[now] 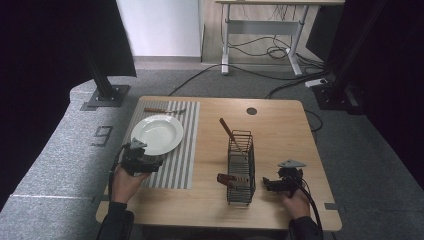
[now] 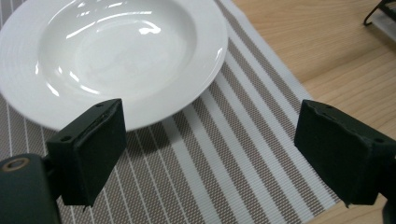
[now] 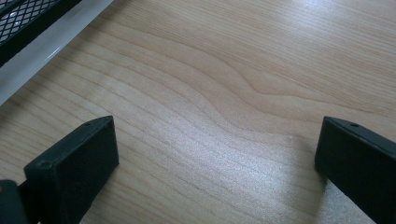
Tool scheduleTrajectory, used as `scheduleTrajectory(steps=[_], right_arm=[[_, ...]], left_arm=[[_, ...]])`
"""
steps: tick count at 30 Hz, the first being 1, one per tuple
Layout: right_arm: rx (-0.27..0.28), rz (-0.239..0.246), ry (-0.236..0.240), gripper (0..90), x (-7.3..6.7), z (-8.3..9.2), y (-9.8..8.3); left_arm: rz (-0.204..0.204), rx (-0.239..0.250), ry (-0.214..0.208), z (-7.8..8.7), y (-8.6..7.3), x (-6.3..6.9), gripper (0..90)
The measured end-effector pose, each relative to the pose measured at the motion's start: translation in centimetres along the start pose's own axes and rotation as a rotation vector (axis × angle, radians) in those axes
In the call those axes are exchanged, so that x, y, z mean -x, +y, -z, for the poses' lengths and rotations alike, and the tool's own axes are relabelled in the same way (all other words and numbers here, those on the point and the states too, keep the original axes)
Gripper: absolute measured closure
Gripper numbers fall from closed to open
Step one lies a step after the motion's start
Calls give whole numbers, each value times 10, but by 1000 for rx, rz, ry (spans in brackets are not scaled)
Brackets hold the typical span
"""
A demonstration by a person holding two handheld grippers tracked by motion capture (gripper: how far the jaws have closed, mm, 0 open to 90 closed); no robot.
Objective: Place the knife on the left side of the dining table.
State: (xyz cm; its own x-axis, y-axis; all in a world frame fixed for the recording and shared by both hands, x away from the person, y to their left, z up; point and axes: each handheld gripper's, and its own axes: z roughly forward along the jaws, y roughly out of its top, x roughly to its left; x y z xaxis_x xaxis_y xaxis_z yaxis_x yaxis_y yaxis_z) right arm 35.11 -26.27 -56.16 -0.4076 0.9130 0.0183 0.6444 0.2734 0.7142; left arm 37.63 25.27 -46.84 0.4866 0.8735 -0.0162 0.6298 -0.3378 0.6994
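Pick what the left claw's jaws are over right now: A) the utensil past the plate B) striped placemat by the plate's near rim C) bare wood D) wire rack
B: in the left gripper view the left claw stands open over the striped placemat, with the white plate rim just ahead.

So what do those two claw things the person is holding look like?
Each is a black, blocky tool. The left gripper and the right gripper each carry a grey three-cornered plate on top and trail a black cable. Up close, the jaws are thick, flat black blocks with small screw holes. The person wears dark sleeves.
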Motion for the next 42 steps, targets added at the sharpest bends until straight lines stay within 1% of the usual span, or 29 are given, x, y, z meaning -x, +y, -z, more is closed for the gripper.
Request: scheduleTrajectory(steps=[2, 3, 5, 8, 9, 10, 14, 15, 16, 24, 26, 27, 28, 30, 35, 42], right_arm=[[0, 0, 0, 0, 0, 0, 0], [0, 0, 0, 0, 0, 0, 0], [0, 0, 0, 0, 0, 0, 0], [0, 0, 0, 0, 0, 0, 0], [0, 0, 0, 0, 0, 0, 0], [0, 0, 0, 0, 0, 0, 0], [0, 0, 0, 0, 0, 0, 0], [0, 0, 0, 0, 0, 0, 0], [0, 0, 0, 0, 0, 0, 0], [0, 0, 0, 0, 0, 0, 0], [0, 0, 0, 0, 0, 0, 0], [0, 0, 0, 0, 0, 0, 0], [0, 0, 0, 0, 0, 0, 0], [0, 0, 0, 0, 0, 0, 0], [0, -1, 0, 0, 0, 0, 0], [-1, 1, 1, 0, 0, 0, 0]], left_arm=[[-7, 1, -5, 0, 5, 2, 92], [-9, 6, -12, 1, 11, 5, 101], [-10, 6, -17, 1, 13, 6, 105], [-14, 8, -35, 1, 22, 9, 123], [-16, 9, -53, 1, 27, 12, 135], [-16, 9, -53, 1, 27, 12, 137], [-21, 16, -66, 1, 38, 17, 138], [-25, 18, -67, 2, 43, 20, 139], [-25, 18, -67, 2, 43, 20, 139], [-33, 26, -68, 1, 65, 33, 137], [-35, 31, -70, 1, 70, 35, 128], [-39, 36, -76, 1, 75, 39, 121], [-39, 36, -76, 1, 75, 39, 117], [-42, 41, -82, 0, 81, 43, 109], [-70, 39, -87, -2, 94, 54, 81], [-83, 38, -117, -4, 112, 68, 28]])
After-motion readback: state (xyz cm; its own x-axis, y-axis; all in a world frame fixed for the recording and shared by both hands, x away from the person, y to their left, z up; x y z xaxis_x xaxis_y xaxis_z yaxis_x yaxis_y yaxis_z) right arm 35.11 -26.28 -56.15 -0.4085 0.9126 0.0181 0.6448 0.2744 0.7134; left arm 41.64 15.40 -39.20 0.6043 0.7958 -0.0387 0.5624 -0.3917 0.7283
